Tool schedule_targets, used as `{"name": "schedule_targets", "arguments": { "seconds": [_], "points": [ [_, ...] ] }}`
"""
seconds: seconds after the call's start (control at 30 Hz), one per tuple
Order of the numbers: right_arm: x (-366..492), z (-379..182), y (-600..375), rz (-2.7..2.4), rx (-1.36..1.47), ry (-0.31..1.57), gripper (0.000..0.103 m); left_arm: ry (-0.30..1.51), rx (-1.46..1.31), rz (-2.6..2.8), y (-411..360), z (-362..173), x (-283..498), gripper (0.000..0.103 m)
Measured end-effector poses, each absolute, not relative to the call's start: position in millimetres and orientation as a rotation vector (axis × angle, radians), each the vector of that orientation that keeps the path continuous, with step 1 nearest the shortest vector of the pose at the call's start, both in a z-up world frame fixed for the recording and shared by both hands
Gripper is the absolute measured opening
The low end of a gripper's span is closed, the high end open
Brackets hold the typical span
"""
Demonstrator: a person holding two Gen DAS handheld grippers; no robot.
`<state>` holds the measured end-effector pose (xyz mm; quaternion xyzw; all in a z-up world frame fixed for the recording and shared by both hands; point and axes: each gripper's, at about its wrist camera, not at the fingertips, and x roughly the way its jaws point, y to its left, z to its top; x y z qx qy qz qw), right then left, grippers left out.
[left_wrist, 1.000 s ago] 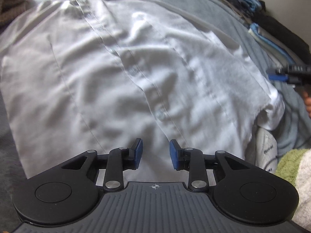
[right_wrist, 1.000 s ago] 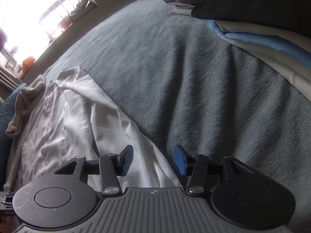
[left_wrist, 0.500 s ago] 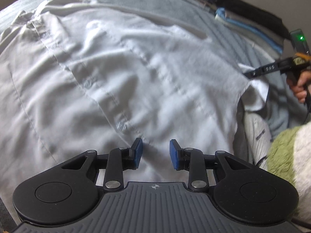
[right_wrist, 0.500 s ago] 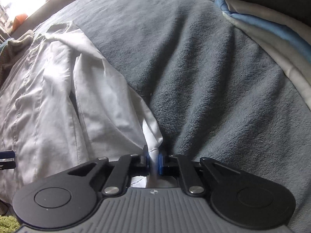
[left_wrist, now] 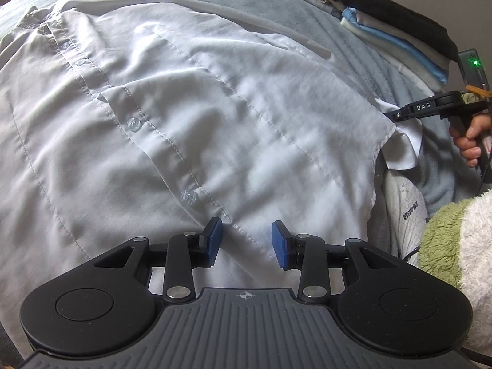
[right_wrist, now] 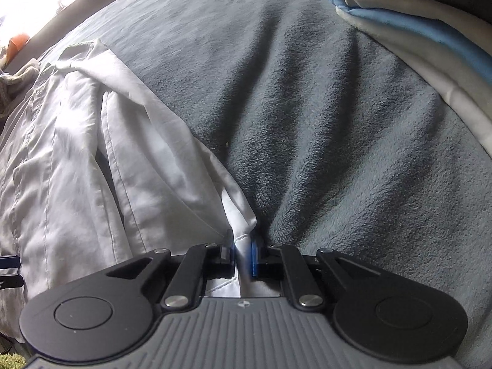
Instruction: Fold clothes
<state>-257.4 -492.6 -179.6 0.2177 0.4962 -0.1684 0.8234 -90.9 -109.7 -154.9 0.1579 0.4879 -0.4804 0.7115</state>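
A white button-up shirt [left_wrist: 190, 117] lies spread, front up, on a grey-blue blanket [left_wrist: 363, 49]. My left gripper [left_wrist: 247, 244] hovers over the shirt's lower hem beside the button placket; its jaws are opening, with cloth beneath them and nothing pinched. My right gripper [right_wrist: 243, 256] is shut on the shirt's corner [right_wrist: 238, 215], the white cloth bunched between its blue pads. In the left wrist view the right gripper [left_wrist: 396, 116] shows at the far right, clamped on the shirt's edge, a hand around its handle.
A pile of folded clothes [left_wrist: 399, 43] in black, blue and white lies at the far right; it shows too in the right wrist view as a stack [right_wrist: 430, 30]. A green-and-white fleecy sleeve [left_wrist: 458, 246] is near my left gripper. Bare blanket [right_wrist: 338, 123] spreads right of the shirt.
My right gripper sank onto the shirt's corner and shut on it. My left gripper moved closer over the hem and its jaws widened a little.
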Motion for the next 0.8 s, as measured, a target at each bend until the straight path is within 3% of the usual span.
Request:
{"name": "schedule_targets", "arguments": {
  "seconds": [0.8],
  "points": [
    [-254.3, -182.8, -491.5, -0.361, 0.485, 1.058, 0.01, 1.11, 0.334, -1.06, -110.9, -155.9, -89.0, 0.042]
  ]
}}
